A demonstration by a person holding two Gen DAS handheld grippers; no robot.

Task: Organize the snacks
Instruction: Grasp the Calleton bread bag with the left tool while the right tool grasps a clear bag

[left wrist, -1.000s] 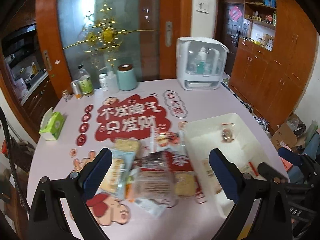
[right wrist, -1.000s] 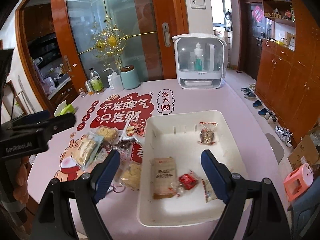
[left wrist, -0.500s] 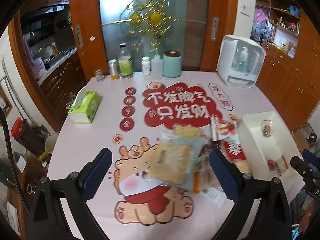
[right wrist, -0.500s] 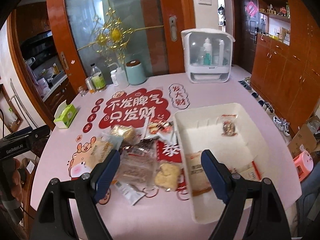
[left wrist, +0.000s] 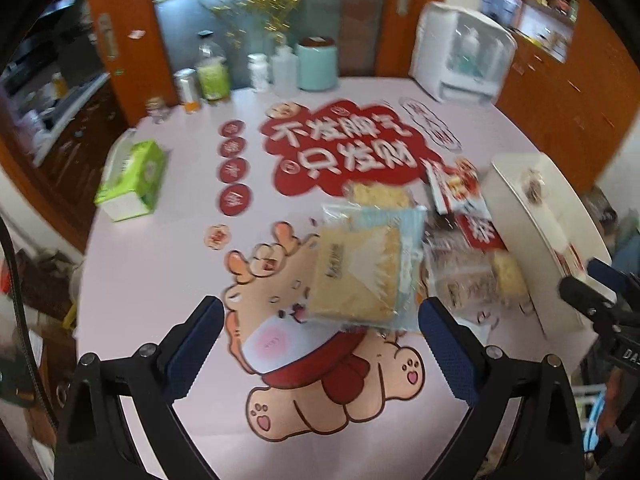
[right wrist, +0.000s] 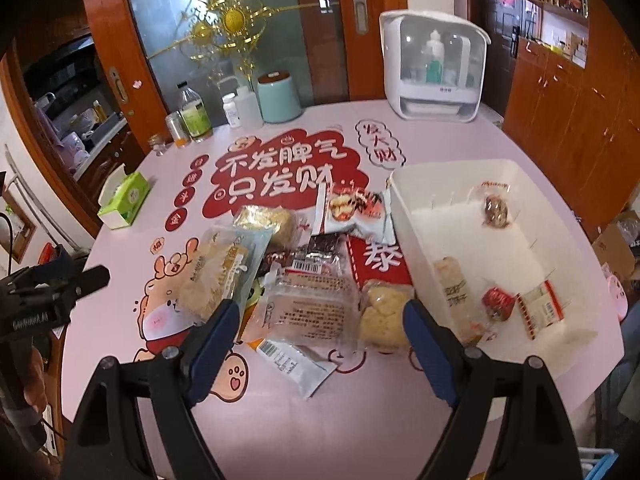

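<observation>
Listing what we find on the pink desk (right wrist: 328,420): our left claw (left wrist: 320,320) hangs over the cartoon print with its fingers wide apart and nothing between them, a large pale sandwich packet (left wrist: 360,276) lying just ahead of it. Our right claw (right wrist: 320,320) has its jaws opening, over a clear-wrapped bread packet (right wrist: 312,308) that the pads do not touch.

Snack pile (right wrist: 300,264), loose on the desk just left of the white bin (right wrist: 404,216):
- one pale sandwich packet (right wrist: 218,276), at the left edge;
- one dark wrapper with a barcode (right wrist: 316,256);
- one red-and-white packet (right wrist: 354,210), against the bin's far corner;
- one yellow cake piece (right wrist: 382,316), touching the bin wall.

Inside the bin: a small brown snack (right wrist: 495,210) at the far end, a tan packet (right wrist: 454,288), a red sweet (right wrist: 497,303) and a striped sachet (right wrist: 540,308) at the near end.

Elsewhere: a green tissue box (right wrist: 126,200) at the left, bottles (right wrist: 194,114) and a teal canister (right wrist: 279,96) along the far edge.
</observation>
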